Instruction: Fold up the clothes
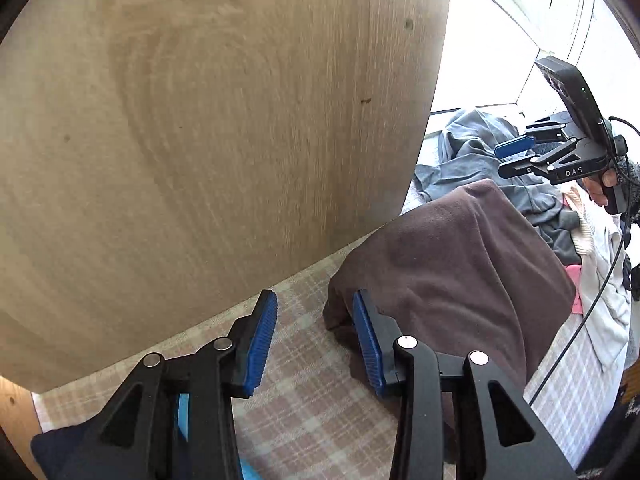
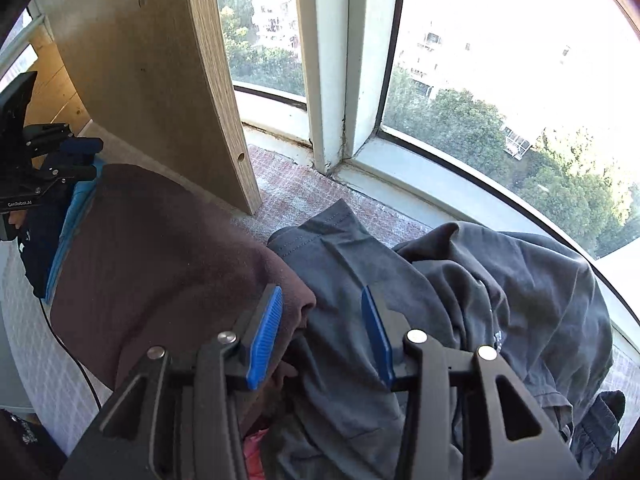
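Note:
A folded brown fleece garment (image 1: 452, 256) lies on the checked cover; in the right wrist view the brown garment (image 2: 160, 248) rests partly against a crumpled grey garment (image 2: 500, 280). My left gripper (image 1: 316, 340) stands open at the brown garment's left edge, its right pad beside the fabric and only the checked cover between the pads. My right gripper (image 2: 320, 336) is open over the seam where brown and grey cloth meet. Each gripper shows in the other's view: the right gripper (image 1: 516, 148) above the grey garment (image 1: 468, 148), the left gripper (image 2: 80, 156) at the far left.
A tall wooden panel (image 1: 200, 120) stands close behind the brown garment. A window (image 2: 480, 80) with a white sill curves behind the grey heap. White and pink clothes (image 1: 600, 272) lie to the right, crossed by a black cable (image 1: 580, 320). Blue and navy cloth (image 2: 60, 240) lies under the left gripper.

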A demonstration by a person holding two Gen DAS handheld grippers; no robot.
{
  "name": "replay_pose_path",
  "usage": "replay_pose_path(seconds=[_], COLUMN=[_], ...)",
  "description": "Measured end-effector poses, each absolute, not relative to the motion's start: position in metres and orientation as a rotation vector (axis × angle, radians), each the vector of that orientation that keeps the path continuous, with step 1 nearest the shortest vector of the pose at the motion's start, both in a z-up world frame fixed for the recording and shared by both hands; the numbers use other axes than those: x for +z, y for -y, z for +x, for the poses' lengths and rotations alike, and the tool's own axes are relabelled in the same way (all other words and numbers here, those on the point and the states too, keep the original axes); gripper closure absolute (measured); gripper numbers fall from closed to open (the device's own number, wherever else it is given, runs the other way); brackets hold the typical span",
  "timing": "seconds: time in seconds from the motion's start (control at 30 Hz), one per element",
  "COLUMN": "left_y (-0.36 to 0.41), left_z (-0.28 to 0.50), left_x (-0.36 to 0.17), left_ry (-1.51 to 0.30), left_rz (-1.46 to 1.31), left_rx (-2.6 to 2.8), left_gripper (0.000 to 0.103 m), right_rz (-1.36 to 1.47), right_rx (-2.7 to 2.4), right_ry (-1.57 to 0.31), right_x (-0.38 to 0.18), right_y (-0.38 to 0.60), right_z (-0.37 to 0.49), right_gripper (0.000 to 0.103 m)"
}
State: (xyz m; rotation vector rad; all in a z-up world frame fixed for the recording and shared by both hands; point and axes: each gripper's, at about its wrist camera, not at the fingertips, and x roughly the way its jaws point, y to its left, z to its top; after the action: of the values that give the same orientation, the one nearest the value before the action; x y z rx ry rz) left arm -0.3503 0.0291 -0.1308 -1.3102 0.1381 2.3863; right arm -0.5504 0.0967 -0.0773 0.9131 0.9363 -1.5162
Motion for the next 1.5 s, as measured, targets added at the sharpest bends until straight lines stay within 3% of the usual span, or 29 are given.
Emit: replay_pose_path(seconds=[0.13,0.3,0.37,0.47,0.67,0.73,1.0,1.17,1.2,1.27,1.33,1.5], left_y=[-0.05,-0.087,-0.088,-0.084,-0.053,-0.052,-0.08,-0.097,-0.096,-0.094,-0.091,-0.066], left_z=[-0.328,-0.339,-0.345,-0.342,-0.283,-0.249,-0.2,-0.205,-0.205,-0.202,-0.2,-0.196], left_x=[-0.123,-0.165,-0.184,-0.188,-0.154,-0.154,-0.185,-0.19,-0.191,-0.19,-0.187,-0.178], left_ry=[-0.108,-0.124,-0.178,-0.186,-0.079,-0.025,0.089,0.036,0.052,0.027,0.015,0.19], left_rz=[-1.241,-1.303,-1.338,-1.332,-1.31,-1.315,-1.371,-1.369,-1.369,-1.347,-1.33,-1.281], left_rx=[2.306,2.217,2.232,2.245,2.329,2.316,2.25,2.245,2.23,2.224,2.228,2.212], left_gripper=[0.066,0.065,0.071,0.071,0.072,0.066,0.065,0.066,0.075,0.081,0.089,0.09], right_rz=[0.893,0.904,0.886,0.849,0.976,1.013,1.041,0.981,0.975,0.974,0.987,0.995], right_rx=[-1.448,-1.373,-1.394,-1.377,-1.47,-1.49,-1.511,-1.475,-1.47,-1.459,-1.437,-1.393], right_ry=[-0.801,-0.911,-0.984,-0.952,-0.742,-0.68,-0.799,-0.87,-0.882,-0.893,-0.874,-0.845], right_x=[-0.061,-0.11,-0.133,-0.141,-0.092,-0.091,-0.132,-0.141,-0.142,-0.143,-0.141,-0.123], right_y=[-0.123,-0.119,-0.121,-0.13,-0.187,-0.22,-0.249,-0.238,-0.237,-0.236,-0.238,-0.25], right_z=[-0.519,-0.483,-0.486,-0.495,-0.502,-0.496,-0.46,-0.449,-0.448,-0.449,-0.454,-0.463], right_gripper=[0.062,0.062,0.062,0.061,0.06,0.06,0.06,0.06,0.061,0.075,0.079,0.084])
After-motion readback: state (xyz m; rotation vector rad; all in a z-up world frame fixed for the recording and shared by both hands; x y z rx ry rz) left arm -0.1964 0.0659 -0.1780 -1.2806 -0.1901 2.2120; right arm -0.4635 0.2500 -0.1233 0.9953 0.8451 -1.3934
